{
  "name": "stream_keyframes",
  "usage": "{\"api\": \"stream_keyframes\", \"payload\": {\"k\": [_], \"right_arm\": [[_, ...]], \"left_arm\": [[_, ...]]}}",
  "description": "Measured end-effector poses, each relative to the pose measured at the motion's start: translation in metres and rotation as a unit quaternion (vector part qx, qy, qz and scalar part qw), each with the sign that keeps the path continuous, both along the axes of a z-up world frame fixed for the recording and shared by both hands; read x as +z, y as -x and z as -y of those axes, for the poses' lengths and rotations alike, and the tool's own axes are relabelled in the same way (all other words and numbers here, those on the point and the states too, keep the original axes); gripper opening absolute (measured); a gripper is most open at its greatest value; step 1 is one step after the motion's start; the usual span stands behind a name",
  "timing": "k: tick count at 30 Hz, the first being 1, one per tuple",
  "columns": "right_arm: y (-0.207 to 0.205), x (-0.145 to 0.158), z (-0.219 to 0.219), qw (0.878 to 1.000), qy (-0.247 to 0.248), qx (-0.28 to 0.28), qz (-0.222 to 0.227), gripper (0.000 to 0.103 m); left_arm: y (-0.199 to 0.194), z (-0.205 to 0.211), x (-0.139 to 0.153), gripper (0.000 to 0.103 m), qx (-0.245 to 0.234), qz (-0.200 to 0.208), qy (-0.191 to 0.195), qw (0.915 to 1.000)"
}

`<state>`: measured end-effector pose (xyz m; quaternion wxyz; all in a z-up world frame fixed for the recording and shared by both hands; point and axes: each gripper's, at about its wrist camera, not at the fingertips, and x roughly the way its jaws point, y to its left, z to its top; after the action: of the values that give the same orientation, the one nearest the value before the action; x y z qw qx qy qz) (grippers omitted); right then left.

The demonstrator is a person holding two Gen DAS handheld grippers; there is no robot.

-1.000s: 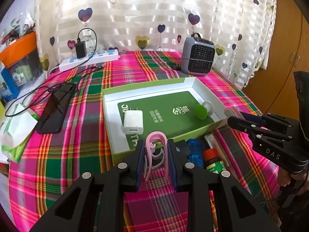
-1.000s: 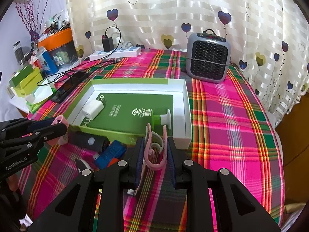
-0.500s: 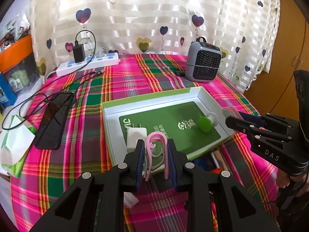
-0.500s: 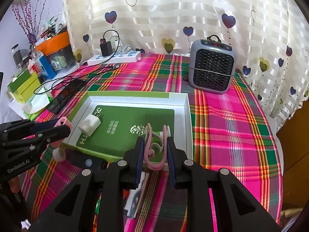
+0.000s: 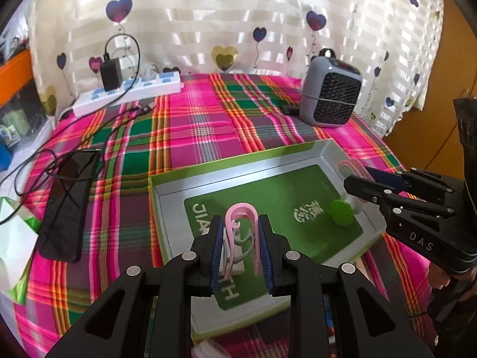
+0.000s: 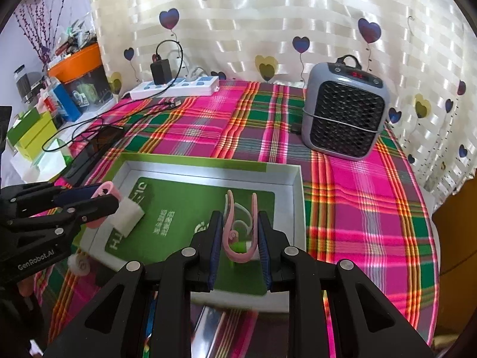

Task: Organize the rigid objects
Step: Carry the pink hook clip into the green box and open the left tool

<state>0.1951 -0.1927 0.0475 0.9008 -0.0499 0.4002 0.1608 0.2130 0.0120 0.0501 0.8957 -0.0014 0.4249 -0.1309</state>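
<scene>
Pink plastic clips: my left gripper clamps one pink clip, my right gripper another, both over the green-lined box. Lower inside the box's near edge, clear of the white charger, before letting go.

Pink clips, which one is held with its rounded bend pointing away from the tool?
The pink clip in the left tool: its closed bend sticks out ahead of the tool. The other clip, in the right tool, is reversed, open ends pointing outward.
</scene>
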Motion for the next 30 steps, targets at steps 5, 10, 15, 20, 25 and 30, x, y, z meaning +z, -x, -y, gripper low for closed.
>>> {"api": "stream_keyframes", "payload": {"k": [5, 10, 15, 20, 25, 30], "right_arm": [[-0.017, -0.01, -0.005, 1.0, 0.008, 0.002, -0.015, 0.024], [-0.034, -0.019, -0.009, 0.999, 0.018, 0.001, -0.027, 0.024], [-0.046, -0.029, -0.008, 0.999, 0.024, -0.003, -0.04, 0.024], [-0.053, -0.036, -0.009, 0.998, 0.027, -0.002, -0.048, 0.024], [-0.055, -0.04, -0.01, 0.998, 0.028, 0.0, -0.054, 0.024], [-0.057, -0.041, -0.01, 0.998, 0.023, -0.001, -0.056, 0.024]], "left_arm": [[-0.016, 0.0, -0.006, 0.022, 0.005, -0.007, -0.005, 1.0], [-0.029, -0.002, -0.012, 0.022, 0.014, -0.013, -0.012, 0.9998], [-0.036, -0.001, -0.017, 0.022, 0.021, -0.017, -0.02, 0.9994], [-0.04, 0.0, -0.022, 0.022, 0.02, -0.023, -0.02, 0.9993], [-0.042, -0.001, -0.026, 0.022, 0.024, -0.028, -0.022, 0.9991], [-0.043, -0.001, -0.031, 0.022, 0.022, -0.036, -0.02, 0.9989]]}}
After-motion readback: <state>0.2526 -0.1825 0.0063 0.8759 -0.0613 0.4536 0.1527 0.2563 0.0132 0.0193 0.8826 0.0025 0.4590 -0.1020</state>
